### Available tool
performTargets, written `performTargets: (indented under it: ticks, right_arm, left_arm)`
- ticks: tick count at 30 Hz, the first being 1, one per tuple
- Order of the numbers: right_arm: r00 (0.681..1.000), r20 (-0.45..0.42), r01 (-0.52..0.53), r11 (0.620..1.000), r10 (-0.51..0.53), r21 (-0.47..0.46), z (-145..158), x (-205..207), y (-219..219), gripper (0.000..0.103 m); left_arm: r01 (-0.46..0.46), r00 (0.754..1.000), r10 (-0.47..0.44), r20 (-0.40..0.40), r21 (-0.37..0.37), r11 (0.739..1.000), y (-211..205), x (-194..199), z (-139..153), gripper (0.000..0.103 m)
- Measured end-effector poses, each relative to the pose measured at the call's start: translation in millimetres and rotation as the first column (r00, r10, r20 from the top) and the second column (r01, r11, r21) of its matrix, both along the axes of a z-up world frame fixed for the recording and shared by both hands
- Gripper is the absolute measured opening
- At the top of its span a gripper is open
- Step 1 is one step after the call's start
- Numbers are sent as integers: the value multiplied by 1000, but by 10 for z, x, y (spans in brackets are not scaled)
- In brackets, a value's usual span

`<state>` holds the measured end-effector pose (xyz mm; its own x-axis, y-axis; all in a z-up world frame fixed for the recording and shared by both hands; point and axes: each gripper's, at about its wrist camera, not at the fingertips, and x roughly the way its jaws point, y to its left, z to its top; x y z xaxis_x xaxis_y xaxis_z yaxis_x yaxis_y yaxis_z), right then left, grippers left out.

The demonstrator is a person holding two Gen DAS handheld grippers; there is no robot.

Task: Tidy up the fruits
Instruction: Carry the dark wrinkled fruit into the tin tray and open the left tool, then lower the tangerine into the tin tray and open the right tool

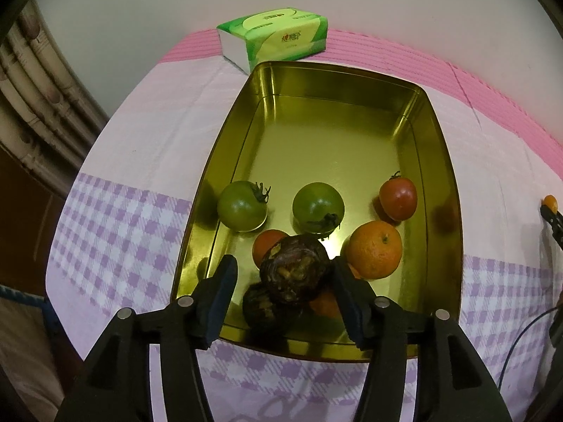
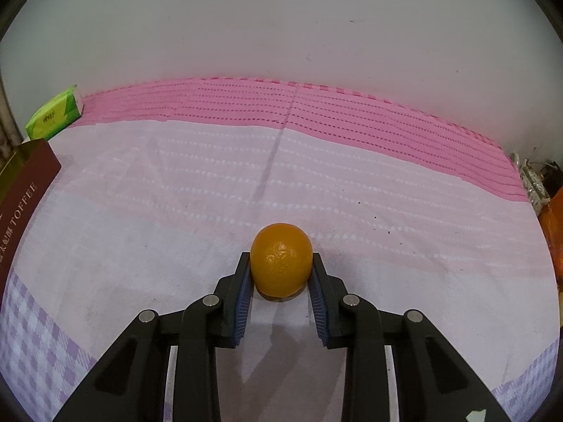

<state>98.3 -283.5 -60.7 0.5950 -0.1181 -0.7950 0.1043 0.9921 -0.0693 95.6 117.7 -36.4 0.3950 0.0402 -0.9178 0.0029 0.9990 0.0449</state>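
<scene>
A gold tin tray lies on the cloth and holds several fruits: two green tomatoes, a red tomato, an orange and two dark purple fruits. My left gripper hangs open over the tray's near end, with the upper dark fruit between its pads. The left pad stands clear of the fruit. My right gripper is shut on a small orange that rests on the cloth. In the left wrist view that small orange shows at the far right edge.
A green tissue pack lies behind the tray near the wall. The tray's maroon side, lettered TOFFEE, is at the left of the right wrist view. A pink mat runs along the wall. A dark cable lies at the right.
</scene>
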Motion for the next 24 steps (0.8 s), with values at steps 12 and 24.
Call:
performTargets:
  ticks: [12,24]
  right_arm:
    - [1000,-7,-4,1000,4,31,62,-39,198,27]
    - [952,116,-300,942,285,150,660,-64,1379,27]
  left_arm:
    - [18,999,-17,44,-18,1000,10,-120,93,62]
    - [-72,986,72,150,-4,997,310,-379,469,66]
